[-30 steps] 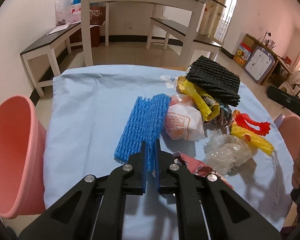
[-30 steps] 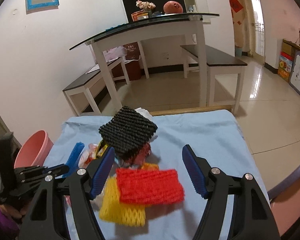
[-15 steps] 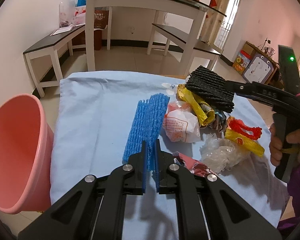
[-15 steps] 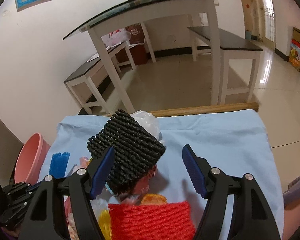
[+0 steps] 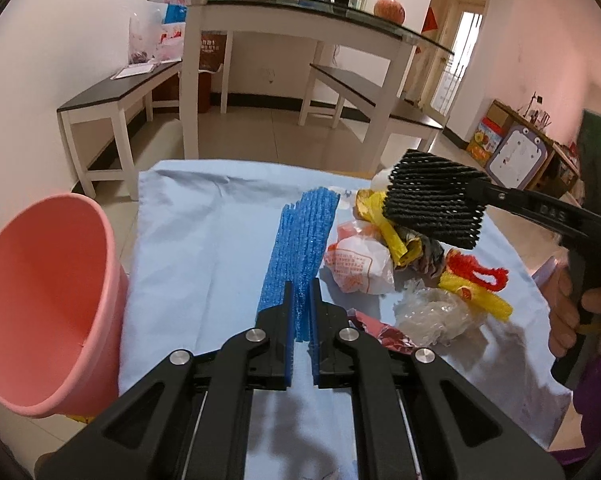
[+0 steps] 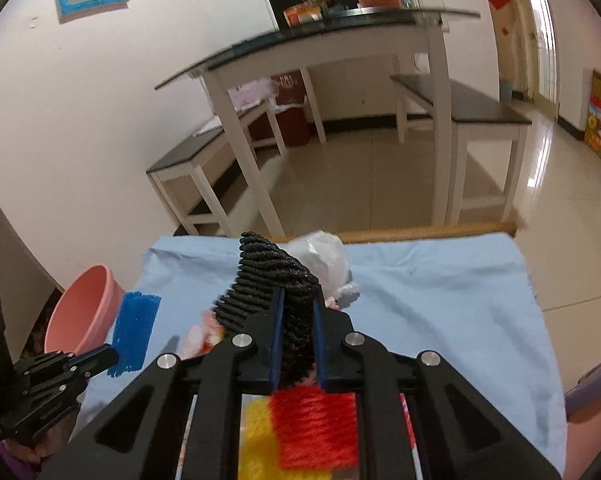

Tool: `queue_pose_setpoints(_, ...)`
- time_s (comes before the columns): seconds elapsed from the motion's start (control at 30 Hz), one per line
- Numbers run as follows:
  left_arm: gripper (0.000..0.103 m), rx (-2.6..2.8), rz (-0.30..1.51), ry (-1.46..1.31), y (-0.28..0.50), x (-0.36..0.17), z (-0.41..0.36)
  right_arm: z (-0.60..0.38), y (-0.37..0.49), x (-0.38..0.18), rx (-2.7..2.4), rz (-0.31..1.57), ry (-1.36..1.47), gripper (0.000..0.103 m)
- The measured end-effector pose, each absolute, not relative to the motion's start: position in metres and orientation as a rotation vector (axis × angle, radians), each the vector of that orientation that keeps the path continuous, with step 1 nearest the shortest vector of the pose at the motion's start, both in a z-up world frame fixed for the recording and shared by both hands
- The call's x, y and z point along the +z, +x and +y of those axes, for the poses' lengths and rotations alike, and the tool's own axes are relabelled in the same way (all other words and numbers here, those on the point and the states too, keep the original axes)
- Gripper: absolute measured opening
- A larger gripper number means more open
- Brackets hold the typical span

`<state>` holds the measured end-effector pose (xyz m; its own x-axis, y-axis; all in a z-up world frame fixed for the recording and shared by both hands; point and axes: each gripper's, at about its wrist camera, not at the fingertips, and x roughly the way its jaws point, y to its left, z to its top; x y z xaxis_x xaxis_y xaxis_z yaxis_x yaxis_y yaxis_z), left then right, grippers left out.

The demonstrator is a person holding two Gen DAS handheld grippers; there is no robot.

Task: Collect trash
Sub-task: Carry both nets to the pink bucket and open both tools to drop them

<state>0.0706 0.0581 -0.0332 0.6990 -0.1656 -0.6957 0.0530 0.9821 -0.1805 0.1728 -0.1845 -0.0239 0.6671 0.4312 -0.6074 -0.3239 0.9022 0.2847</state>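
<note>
Fingers (image 5: pixel 285 312) pinch blue foam net (image 5: pixel 300 240) beside empty pink bucket (image 5: pixel 40 300).

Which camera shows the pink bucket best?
The left wrist view: the pink bucket is big and close at the table's left edge, so you see inside it. The right wrist view shows only a small part of it, far off on the left.

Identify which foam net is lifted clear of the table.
The black foam net, clamped in the right gripper; the blue, red and yellow nets lie lower.
</note>
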Motion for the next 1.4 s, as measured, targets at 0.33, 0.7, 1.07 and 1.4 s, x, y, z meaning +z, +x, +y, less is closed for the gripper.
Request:
queue_pose_setpoints(0.33,0.006,-0.066,0.679,-0.191,0.039,0.001,0.081,-0.158,0.121,0.028,0.465,0.595,0.13,0.012)
queue_pose_setpoints(0.7,0.006,0.094,0.603,-0.25,-0.005,0.019,0.15,-0.06,0.088,0.053,0.605,0.548,0.042,0.012)
queue_pose_setpoints(1.07,0.006,0.233,0.634,-0.309,-0.027,0.001,0.212,0.058,0.085,0.039,0.722,0.58,-0.088,0.012)
queue_pose_setpoints(1.4,0.006,0.288,0.68,-0.334,-0.024,-0.018,0.234,0.118,0.097,0.014,0.767,0.629,-0.147,0.018)
